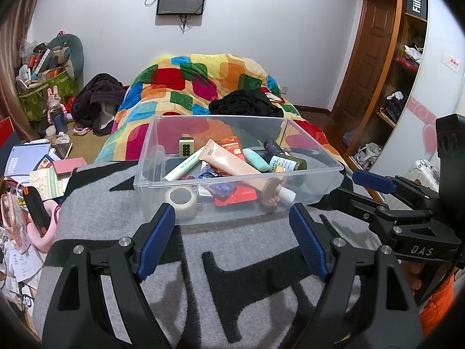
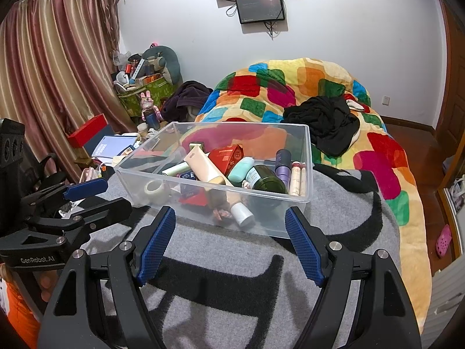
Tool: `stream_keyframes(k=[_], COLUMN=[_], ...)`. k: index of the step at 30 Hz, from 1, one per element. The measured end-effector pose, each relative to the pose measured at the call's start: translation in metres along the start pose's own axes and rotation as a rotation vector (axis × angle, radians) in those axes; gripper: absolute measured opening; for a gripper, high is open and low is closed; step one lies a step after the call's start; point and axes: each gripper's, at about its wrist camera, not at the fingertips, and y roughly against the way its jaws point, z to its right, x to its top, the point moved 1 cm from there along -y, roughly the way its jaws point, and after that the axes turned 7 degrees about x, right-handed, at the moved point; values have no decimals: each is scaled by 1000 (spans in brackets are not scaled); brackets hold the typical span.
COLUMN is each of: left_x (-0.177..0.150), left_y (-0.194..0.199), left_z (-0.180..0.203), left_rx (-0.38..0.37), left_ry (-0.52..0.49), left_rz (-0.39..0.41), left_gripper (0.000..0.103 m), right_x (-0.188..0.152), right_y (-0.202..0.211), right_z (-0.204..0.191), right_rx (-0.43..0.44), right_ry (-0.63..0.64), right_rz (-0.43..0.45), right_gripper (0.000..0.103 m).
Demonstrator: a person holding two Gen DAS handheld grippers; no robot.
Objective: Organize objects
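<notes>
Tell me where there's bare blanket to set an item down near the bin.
Bare grey blanket lies between both open tools and the clear bin's near wall, and to its left toward the left tool. Inside the bin, only the left end around the tape roll is open; the middle and right are piled with tubes and bottles.

Bin (image 1: pixel 314 157) crammed; bare blanket (image 1: pixel 232 241) strip between tongs and bin wall.
</notes>
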Motion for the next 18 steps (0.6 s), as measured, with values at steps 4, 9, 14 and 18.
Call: stream_keyframes(k=[4,9,14,18], left_x=[0,0,1,1], left_y=[1,4,4,2], left_z=[-1,-2,-1,-3], left_rx=[4,10,15,9], left_ry=[2,5,2,11], left_rz=[3,18,10,-4], left_gripper=[83,89,89,89], right_x=[1,0,-1,-3], right_y=[0,0,0,0], right_z=[1,0,0,-1], right_rx=[0,2,2,3], right_ry=[0,-5,-5,-3], right_rz=[2,5,4,4], right_gripper=[75,75,75,75])
